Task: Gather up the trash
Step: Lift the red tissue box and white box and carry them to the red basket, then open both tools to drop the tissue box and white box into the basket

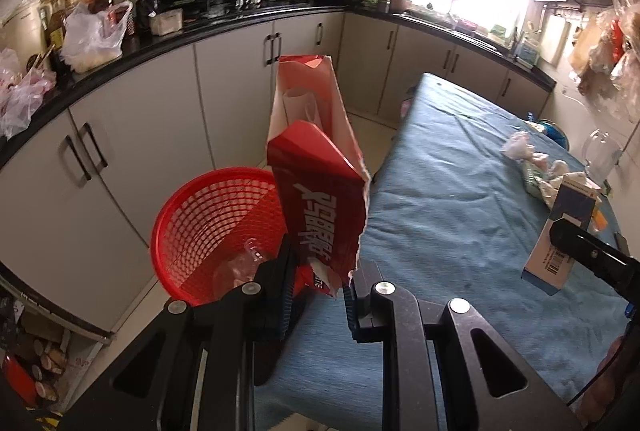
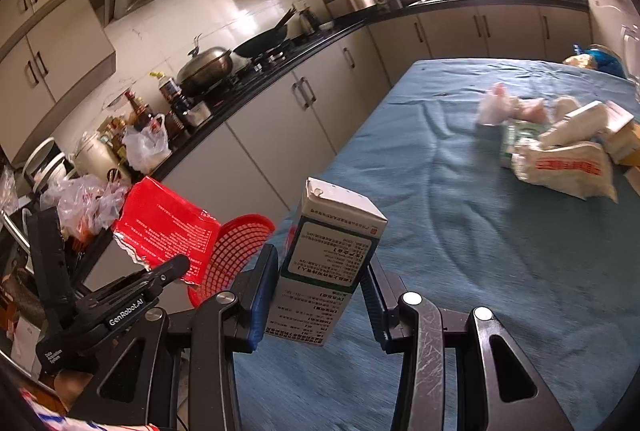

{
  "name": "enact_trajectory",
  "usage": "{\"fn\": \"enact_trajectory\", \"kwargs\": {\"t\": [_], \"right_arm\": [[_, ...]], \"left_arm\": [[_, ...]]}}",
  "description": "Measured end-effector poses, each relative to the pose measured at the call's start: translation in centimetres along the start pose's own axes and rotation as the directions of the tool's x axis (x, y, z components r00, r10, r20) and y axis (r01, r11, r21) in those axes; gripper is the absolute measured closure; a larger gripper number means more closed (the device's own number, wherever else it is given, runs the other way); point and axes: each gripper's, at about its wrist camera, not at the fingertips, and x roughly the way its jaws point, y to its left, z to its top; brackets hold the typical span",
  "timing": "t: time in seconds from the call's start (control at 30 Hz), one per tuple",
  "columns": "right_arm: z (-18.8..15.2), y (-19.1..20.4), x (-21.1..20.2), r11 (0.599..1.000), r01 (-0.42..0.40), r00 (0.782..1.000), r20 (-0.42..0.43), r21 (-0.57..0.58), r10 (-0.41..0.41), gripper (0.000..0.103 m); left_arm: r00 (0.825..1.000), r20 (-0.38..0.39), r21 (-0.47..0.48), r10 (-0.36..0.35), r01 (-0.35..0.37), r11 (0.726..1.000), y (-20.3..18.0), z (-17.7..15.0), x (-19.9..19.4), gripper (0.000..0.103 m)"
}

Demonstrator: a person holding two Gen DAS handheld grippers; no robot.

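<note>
The left tongs (image 1: 318, 285) are clamped on the torn red carton (image 1: 316, 167), long axis upright. In the left wrist view the red basket (image 1: 208, 227) lies at ten o'clock, just beside them. The right tongs (image 2: 320, 295), clamped on the white medicine box (image 2: 328, 251), stand farther off over the blue-covered desk (image 2: 480, 231).

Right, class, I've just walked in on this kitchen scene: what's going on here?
A person is clearing trash off a table with a pair of tongs in each hand. The left tongs grip a torn red packet next to the red basket beside the table, not yet dropped in. The right tongs hold a small white carton over the table edge. More wrappers lie at the table's far end.
</note>
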Motion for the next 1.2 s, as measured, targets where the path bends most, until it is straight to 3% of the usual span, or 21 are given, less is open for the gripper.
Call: {"fn": "enact_trajectory", "kwargs": {"t": [0.67, 0.9, 1.2], "right_arm": [[1.8, 8.5, 9.7, 0.987, -0.091, 0.990, -0.122, -0.136, 0.074, 0.058], [2.1, 12.0, 14.8, 0.970, -0.142, 0.975, -0.199, -0.195, 0.102, 0.058], [2.2, 12.9, 20.7, 0.975, -0.156, 0.946, -0.308, -0.158, 0.102, 0.057]], "left_arm": [[0.995, -0.091, -0.117, 0.042, -0.053, 0.992, 8.6, -1.2, 5.5, 0.083], [0.994, -0.104, -0.166, 0.024, -0.041, 0.985, 10.5, -1.5, 6.8, 0.083], [0.992, -0.121, -0.181, 0.026, -0.047, 0.982, 11.7, -1.4, 8.3, 0.082]]}}
